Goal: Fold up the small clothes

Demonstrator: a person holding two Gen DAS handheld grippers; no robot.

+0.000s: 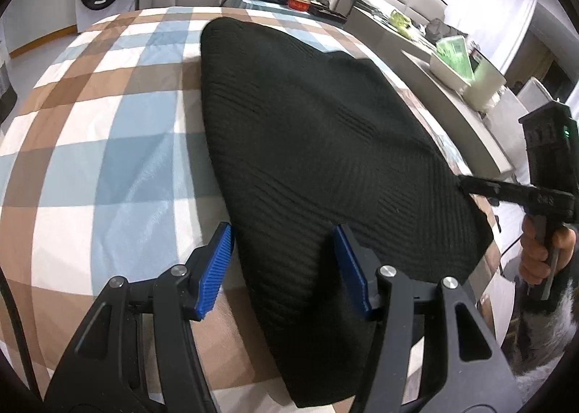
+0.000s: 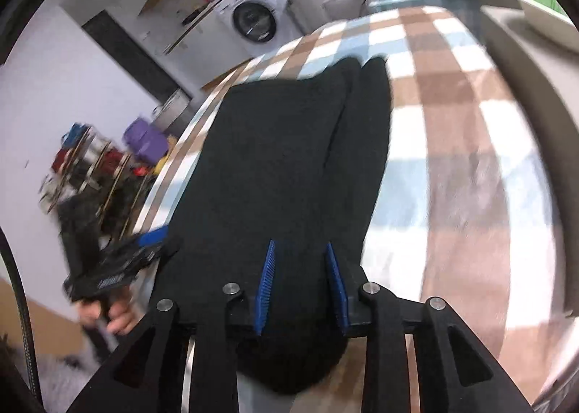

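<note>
Black ribbed garment (image 1: 307,145) flat on checked counter (image 1: 108,116). Left tongs (image 1: 284,261) released, straddling its near-left edge. Right tongs (image 2: 300,279) parted over garment (image 2: 289,159); grip cannot tell, view blurred.

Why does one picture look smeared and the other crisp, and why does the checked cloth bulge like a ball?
Left wrist view: sharp, the ribs of the black garment are clear; the fisheye lens bows the checked cloth into a dome. Right wrist view: motion blur smears the checks, the shelf clutter and the left gripper; the right gripper itself stays sharper.
</note>
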